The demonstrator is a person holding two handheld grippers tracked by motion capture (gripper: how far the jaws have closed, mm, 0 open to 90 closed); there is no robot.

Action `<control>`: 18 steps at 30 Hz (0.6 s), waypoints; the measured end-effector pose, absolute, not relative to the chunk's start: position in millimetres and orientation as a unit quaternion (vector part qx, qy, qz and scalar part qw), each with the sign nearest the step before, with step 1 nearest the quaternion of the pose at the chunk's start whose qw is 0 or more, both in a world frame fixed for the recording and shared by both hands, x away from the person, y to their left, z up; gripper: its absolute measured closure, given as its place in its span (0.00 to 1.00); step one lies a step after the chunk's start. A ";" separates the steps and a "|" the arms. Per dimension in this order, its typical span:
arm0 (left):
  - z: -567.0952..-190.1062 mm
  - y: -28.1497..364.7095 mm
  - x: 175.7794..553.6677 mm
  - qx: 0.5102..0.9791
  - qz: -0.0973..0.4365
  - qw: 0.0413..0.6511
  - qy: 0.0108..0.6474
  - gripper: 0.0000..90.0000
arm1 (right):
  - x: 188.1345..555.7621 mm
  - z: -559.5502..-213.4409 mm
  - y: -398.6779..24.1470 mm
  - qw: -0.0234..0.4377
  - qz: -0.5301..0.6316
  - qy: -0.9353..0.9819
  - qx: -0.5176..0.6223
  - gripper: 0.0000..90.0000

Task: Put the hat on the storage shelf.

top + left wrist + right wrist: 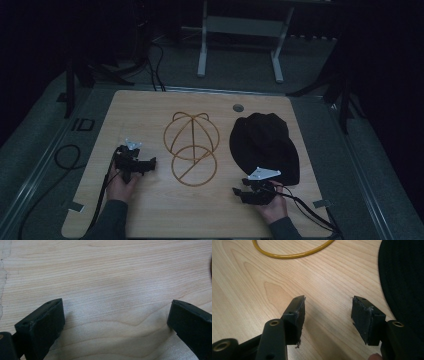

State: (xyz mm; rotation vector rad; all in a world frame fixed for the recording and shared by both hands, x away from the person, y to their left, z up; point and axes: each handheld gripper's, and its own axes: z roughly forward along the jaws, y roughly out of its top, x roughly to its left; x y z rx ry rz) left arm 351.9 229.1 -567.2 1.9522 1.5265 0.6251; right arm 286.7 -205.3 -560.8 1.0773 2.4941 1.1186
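Hat [264,145] lies flat beside wire frame [192,148], ready for fitting; right gripper [327,312] and left gripper [113,320] both gape wide, holding nothing.

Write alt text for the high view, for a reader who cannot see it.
A wooden table holds a gold wire hat stand at centre and a black hat to its right. A person's hands hold open tongs near the front edge: the left tongs beside the stand, the right tongs just below the hat.
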 end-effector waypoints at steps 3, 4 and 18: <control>-567.2 229.0 352.3 0.730 0.235 0.288 0.573 0.02 | 285.9 -561.3 -204.9 0.109 0.376 0.845 0.365 0.46; -567.1 229.1 352.2 0.730 0.235 0.288 0.573 0.02 | 284.4 -561.6 -203.9 0.123 0.369 0.846 0.364 0.46; -567.2 229.1 352.2 0.730 0.235 0.288 0.573 0.02 | 276.0 -559.3 -201.5 0.138 0.343 0.870 0.326 0.50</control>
